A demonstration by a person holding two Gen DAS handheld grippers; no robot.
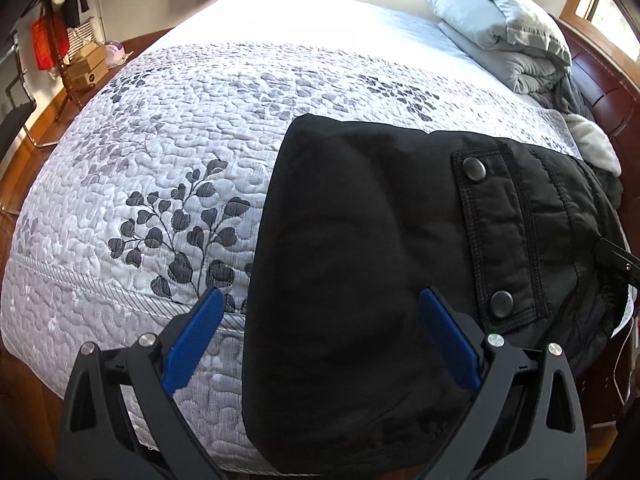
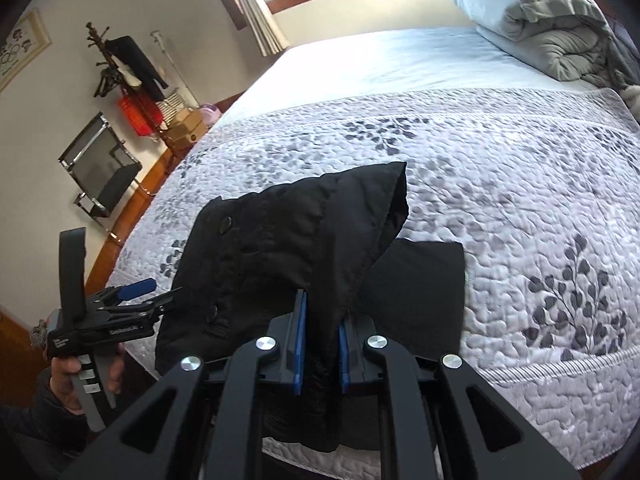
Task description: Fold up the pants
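Black pants (image 2: 304, 248) lay near the bed's (image 2: 500, 208) front edge. We had our right claw (image 2: 322, 344) pinched on a raised fold, and our left claw (image 1: 320, 344) wide open, holding nothing, just beside them.

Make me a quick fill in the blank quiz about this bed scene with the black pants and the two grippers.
1. The right gripper is ____ on a fold of the black pants.
2. The left gripper has its fingers ____.
3. The pants lie on a quilt printed with grey ____.
4. The pocket flap shows ____ snap buttons.

Missing words: shut; open; leaves; two
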